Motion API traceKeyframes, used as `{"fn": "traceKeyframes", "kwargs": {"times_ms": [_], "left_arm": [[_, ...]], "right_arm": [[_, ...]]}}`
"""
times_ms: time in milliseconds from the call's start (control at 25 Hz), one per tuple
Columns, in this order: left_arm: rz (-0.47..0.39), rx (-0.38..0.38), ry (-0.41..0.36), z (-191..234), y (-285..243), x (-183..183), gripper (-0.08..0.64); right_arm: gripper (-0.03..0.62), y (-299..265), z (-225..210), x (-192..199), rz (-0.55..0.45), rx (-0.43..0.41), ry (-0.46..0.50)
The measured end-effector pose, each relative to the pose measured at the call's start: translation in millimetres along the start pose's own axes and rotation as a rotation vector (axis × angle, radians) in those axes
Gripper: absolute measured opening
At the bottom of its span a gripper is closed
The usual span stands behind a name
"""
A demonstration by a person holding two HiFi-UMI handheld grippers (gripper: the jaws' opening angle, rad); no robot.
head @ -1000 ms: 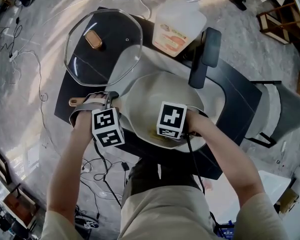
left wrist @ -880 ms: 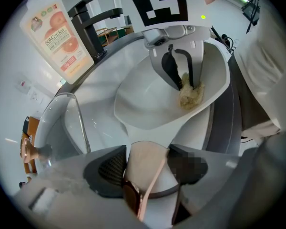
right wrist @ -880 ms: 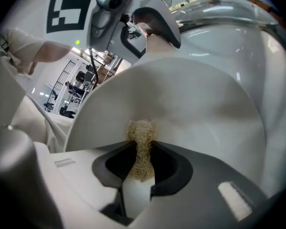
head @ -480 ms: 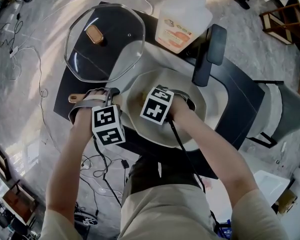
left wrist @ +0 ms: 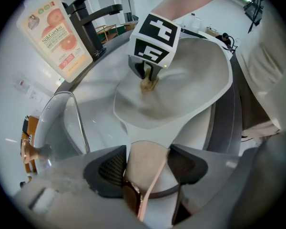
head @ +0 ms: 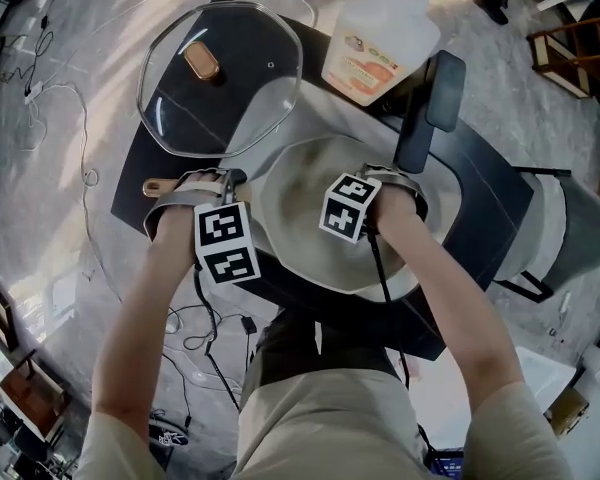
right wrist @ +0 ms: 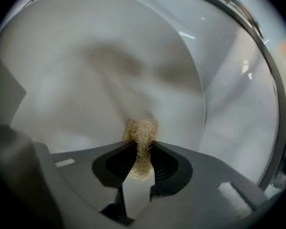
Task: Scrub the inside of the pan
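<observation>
1. Head view: the pan [head: 305,183] sits in the sink [head: 445,213]; the left gripper [head: 225,190] is at its rim, likely to steady it while the right gripper [head: 365,193] works inside.
2. Left gripper view: the jaws are closed tight on the pan's handle [left wrist: 145,163]; nothing else is between them.
3. Right gripper view: the jaws are nearly together, pinching a tan scrubber [right wrist: 140,137]; its tuft presses on the pan's inner wall; I judge the scrubbing is under way.

One pan [head: 300,203], one glass lid [head: 220,78], one soap bottle [head: 380,38], one black faucet [head: 427,108], one scrubber [right wrist: 141,130]
</observation>
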State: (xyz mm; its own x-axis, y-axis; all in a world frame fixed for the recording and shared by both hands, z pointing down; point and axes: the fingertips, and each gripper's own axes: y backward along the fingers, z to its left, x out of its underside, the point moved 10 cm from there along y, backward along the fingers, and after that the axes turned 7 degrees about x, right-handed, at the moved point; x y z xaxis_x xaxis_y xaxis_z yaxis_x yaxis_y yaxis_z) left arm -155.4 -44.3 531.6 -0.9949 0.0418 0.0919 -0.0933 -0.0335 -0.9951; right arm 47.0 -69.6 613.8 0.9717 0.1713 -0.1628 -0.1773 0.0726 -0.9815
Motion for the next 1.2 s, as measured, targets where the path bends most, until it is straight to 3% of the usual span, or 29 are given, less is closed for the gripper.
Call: {"fn": "traceKeyframes", "kwargs": {"times_ms": [360,520,680,800,960,1200], "left_arm": [[0.017,0.016,0.014,1,-1,-4,0.281],[0.017,0.011,0.018,1,-1,-3,0.282],[0.019,0.012,0.020,1,-2,-4,0.282],[0.018,0.011,0.019,1,-1,-4,0.282],[0.024,0.016,0.021,2,-1,-4,0.282],[0.021,0.017,0.019,2,-1,-4,0.284]], "right_arm": [[0.098,34,28,41,0.085,-0.306,0.040],[0.097,54,45,39,-0.004,-0.478,0.090],[0.097,69,56,30,-0.136,-0.618,0.059],[0.098,72,61,14,-0.217,-0.635,0.051],[0.104,73,59,-17,-0.352,-0.595,0.035],[0.106,58,33,-46,-0.448,-0.433,-0.033]]}}
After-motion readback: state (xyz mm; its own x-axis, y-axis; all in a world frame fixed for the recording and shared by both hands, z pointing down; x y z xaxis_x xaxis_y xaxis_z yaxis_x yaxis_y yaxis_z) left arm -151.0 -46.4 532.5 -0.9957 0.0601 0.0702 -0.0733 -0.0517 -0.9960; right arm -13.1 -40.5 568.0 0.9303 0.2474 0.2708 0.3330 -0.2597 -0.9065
